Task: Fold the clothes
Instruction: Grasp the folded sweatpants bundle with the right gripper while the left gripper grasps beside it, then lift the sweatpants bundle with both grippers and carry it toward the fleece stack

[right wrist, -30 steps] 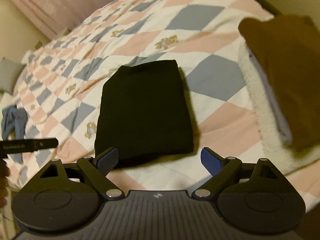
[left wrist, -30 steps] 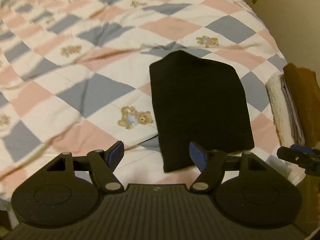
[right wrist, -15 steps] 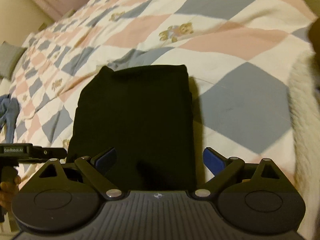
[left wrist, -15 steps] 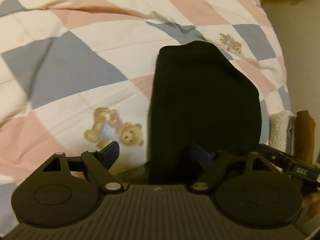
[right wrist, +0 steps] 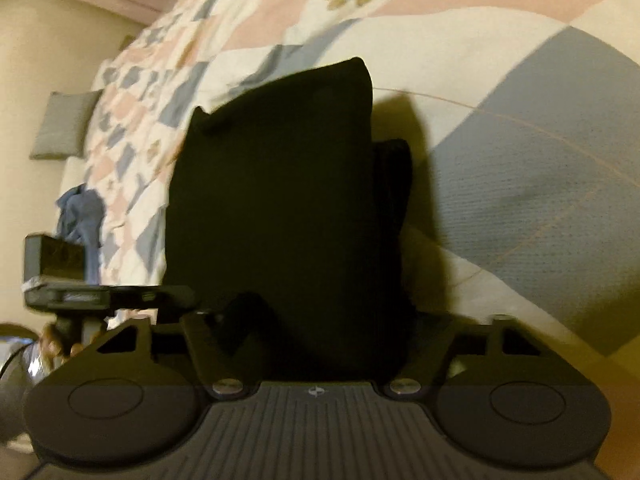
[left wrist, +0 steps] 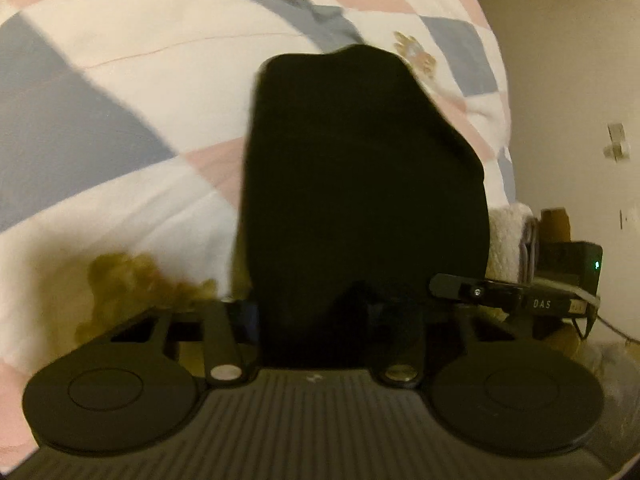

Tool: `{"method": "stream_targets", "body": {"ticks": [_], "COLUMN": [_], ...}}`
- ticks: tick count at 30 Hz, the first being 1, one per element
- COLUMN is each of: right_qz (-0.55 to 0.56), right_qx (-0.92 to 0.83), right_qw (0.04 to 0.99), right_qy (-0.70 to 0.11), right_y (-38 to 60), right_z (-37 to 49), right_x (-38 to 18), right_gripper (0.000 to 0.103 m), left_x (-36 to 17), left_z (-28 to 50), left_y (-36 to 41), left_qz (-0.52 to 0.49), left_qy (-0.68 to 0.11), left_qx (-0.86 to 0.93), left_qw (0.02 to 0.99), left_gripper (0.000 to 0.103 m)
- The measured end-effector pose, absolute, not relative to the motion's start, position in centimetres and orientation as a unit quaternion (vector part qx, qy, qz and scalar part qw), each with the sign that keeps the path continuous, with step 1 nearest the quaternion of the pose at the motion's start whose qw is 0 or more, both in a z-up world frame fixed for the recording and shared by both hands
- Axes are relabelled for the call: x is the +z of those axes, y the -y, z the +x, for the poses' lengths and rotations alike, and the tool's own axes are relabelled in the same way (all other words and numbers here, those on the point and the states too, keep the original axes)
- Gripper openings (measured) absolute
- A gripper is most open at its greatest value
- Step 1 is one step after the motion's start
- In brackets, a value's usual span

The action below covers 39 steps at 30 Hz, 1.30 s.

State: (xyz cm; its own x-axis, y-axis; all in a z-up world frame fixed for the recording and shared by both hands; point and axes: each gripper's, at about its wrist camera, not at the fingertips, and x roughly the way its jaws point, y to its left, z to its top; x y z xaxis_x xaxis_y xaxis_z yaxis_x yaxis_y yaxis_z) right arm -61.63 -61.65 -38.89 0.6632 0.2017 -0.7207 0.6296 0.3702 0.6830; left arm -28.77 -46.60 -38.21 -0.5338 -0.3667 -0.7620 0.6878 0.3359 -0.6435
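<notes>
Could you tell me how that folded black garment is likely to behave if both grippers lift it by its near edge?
The folded black garment is soft cloth, so it would probably sag. A layer protrudes at its right side, so the folds might slip apart. It likely weighs little.

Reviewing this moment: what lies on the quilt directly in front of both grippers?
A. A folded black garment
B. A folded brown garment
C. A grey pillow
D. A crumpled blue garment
A: the folded black garment fills the centre of both wrist views, its near edge between each gripper's fingers.

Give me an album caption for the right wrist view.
Folded black garment on a patchwork quilt, its near edge between the right tongs.
</notes>
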Motion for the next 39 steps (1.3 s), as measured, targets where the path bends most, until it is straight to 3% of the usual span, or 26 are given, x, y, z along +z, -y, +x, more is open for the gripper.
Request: {"method": "stream_targets", "body": {"ticks": [3, 5, 7, 12, 17, 26, 33, 39], "right_qz": [0.545, 0.555, 0.560, 0.551, 0.551, 0.577, 0.544, 0.543], "right_qx": [-0.145, -0.148, -0.154, -0.179, -0.225, -0.354, -0.520, -0.616], "right_qw": [0.730, 0.723, 0.720, 0.732, 0.737, 0.728, 0.657, 0.552], "right_qy": [-0.385, -0.384, -0.381, -0.358, -0.319, -0.111, 0.046, 0.148], "right_y": [62.0, 62.1, 62.1, 60.8, 58.0, 51.1, 47.8, 46.7], "right_z": [-62.3, -62.0, -61.7, -61.7, -62.1, -68.3, -76.3, -81.4], "right_x": [-38.8, -39.5, -40.1, -38.9, -35.5, -25.4, -19.7, -20.3], "right_gripper": [0.053, 0.061, 0.061, 0.042, 0.035, 0.034, 0.034, 0.034], "left_x": [-38.0, -39.0, -39.8, -38.3, -34.3, -21.5, -15.0, -14.7], "left_z": [-28.9, -28.6, -28.5, -29.3, -31.0, -34.9, -47.6, -61.0], "left_y": [47.0, 47.4, 47.9, 48.1, 49.0, 53.8, 62.5, 70.2], "left_qz": [0.137, 0.134, 0.131, 0.152, 0.194, 0.213, 0.256, 0.331], "left_qy": [-0.655, -0.670, -0.679, -0.648, -0.596, -0.482, -0.363, -0.289], "left_qx": [-0.590, -0.578, -0.570, -0.595, -0.631, -0.738, -0.851, -0.884], "left_qw": [0.452, 0.445, 0.444, 0.451, 0.457, 0.422, 0.280, 0.157], "left_gripper": [0.036, 0.042, 0.043, 0.021, 0.016, 0.016, 0.016, 0.016]}}
